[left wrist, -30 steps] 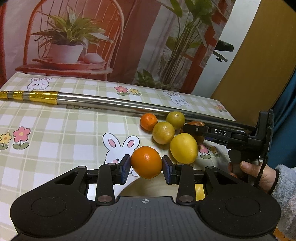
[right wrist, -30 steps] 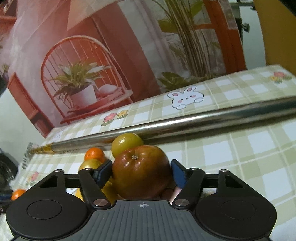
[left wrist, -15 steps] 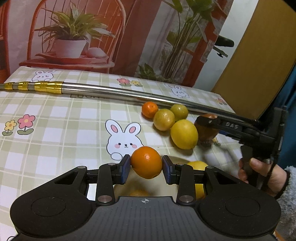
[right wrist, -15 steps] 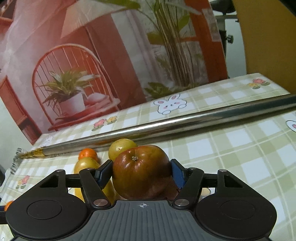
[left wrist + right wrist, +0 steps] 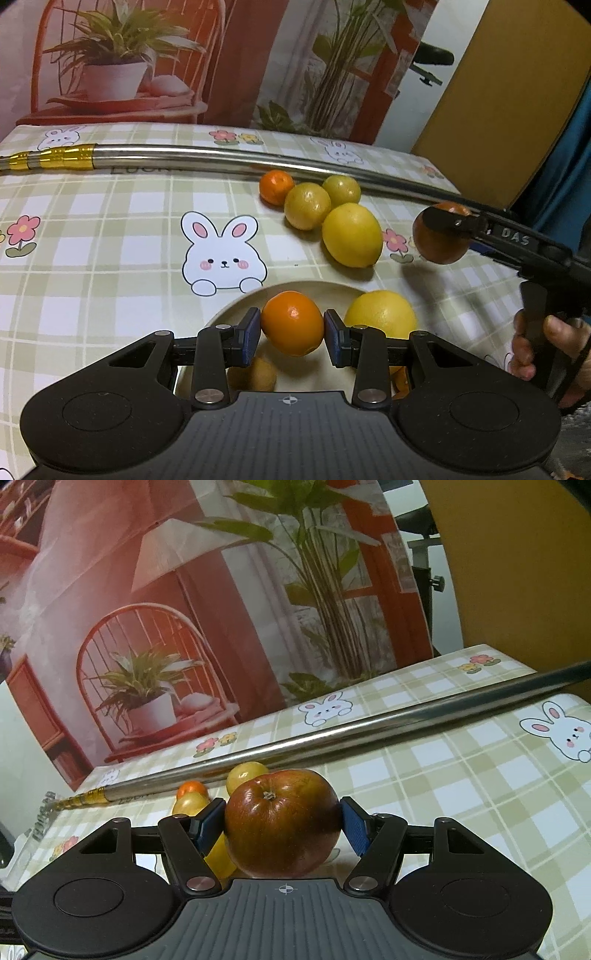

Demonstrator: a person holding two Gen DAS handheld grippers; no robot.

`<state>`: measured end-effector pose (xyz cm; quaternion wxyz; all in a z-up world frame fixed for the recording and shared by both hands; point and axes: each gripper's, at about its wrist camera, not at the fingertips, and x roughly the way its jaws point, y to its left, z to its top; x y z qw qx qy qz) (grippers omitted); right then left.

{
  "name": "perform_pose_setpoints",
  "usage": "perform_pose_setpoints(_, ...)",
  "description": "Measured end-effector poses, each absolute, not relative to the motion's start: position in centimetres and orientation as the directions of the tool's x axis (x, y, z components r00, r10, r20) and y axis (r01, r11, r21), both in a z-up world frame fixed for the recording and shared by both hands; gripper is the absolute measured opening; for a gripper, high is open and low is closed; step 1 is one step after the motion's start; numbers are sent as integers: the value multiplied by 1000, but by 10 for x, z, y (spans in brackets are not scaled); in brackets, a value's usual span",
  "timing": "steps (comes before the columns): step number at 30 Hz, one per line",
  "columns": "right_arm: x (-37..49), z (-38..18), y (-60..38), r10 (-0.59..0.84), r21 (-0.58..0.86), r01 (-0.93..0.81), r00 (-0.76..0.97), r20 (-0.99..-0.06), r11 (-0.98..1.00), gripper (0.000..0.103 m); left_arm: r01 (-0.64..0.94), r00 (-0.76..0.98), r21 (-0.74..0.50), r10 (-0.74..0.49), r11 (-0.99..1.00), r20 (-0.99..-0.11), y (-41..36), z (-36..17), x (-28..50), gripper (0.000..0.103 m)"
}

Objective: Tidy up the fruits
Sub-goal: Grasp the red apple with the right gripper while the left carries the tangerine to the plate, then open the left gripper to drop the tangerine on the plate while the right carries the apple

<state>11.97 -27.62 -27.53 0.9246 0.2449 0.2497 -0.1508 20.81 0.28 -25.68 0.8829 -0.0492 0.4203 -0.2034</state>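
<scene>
Step in hand: carrying fruit to the plate (image 5: 236,306); both grippers loaded, nothing released yet.
Left gripper (image 5: 292,334): jaws closed on an orange (image 5: 292,322), held over the plate's far half, clear of its surface as far as I can judge.
Right gripper (image 5: 283,827): jaws clamped on a red-brown apple (image 5: 282,821), stem up; in the left view it hangs above the counter (image 5: 92,266) to the right, short of the plate.
Already in plate: a large yellow citrus (image 5: 382,314) at the right, a small brownish fruit (image 5: 255,374) near the front, partly hidden by the gripper body.
Waiting on counter: a small tangerine (image 5: 276,186), two yellow-green citrus (image 5: 307,205) (image 5: 341,190) and a lemon (image 5: 351,234), bunched and touching just in front of the pole.
Next move, my reading: lower the orange into the bare patch left of the yellow citrus, then part the jaws; the apple follows.
In the way: plate room is shrinking and round fruit may roll; the two grippers would converge on one plate, so take turns.
Other: a steel pole (image 5: 184,157) with a gold end lies across the counter behind the fruit; a printed backdrop (image 5: 184,609) stands behind.
</scene>
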Motion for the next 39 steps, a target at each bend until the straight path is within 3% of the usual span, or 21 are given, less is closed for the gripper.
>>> perform_pose_setpoints(19,113,-265,-261,-115,368,354,836,-536,860,63,302,561,-230,-367,925,-742,1,-265,213,39)
perform_pose_setpoints(25,109,-264,-261,-119,372,362,834,-539,855,63,278,564,-270,-385,922,-731,6,-260,214,50)
perform_pose_setpoints(36,96,-250,-249,-113,357,350,832,-542,866,63,243,637,-286,-375,927,-674,24,-229,194,51)
perform_pose_setpoints(39,94,-243,-241,-101,353,335,835,-541,874,63,222,667,-258,-339,940,-664,33,-217,184,57)
